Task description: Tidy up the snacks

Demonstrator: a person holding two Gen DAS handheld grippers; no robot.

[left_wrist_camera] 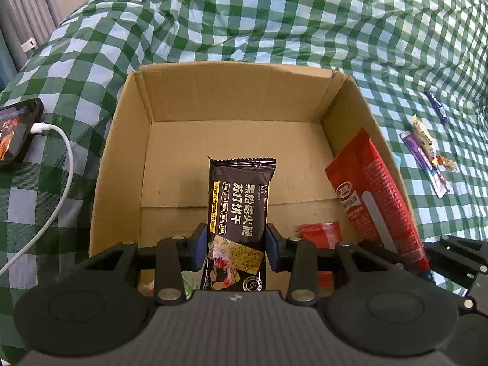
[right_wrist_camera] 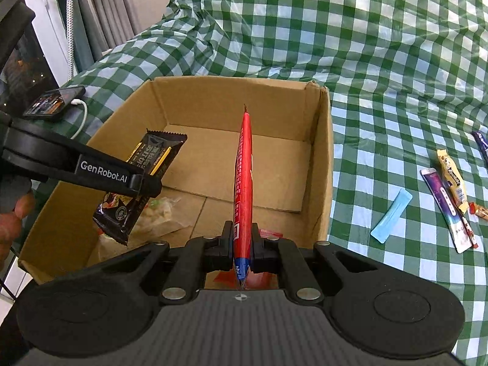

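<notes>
My left gripper [left_wrist_camera: 237,241] is shut on a black cracker packet [left_wrist_camera: 239,210] and holds it over the near part of the open cardboard box [left_wrist_camera: 122,140]. The packet also shows in the right wrist view [right_wrist_camera: 143,180], with the left gripper [right_wrist_camera: 146,183] on it. My right gripper [right_wrist_camera: 242,241] is shut on a long red snack packet [right_wrist_camera: 244,177], held edge-on above the box [right_wrist_camera: 320,158]. The red packet shows at the right of the box in the left wrist view [left_wrist_camera: 375,189]. A pale snack bag [right_wrist_camera: 161,213] and a small red packet [left_wrist_camera: 320,233] lie on the box floor.
The box stands on a green-and-white checked cloth [right_wrist_camera: 381,61]. To its right lie a blue strip [right_wrist_camera: 392,215], a purple-and-white packet [right_wrist_camera: 448,207], a yellow bar [right_wrist_camera: 453,177] and more small snacks. A phone [left_wrist_camera: 16,134] with a white cable [left_wrist_camera: 61,158] lies left of the box.
</notes>
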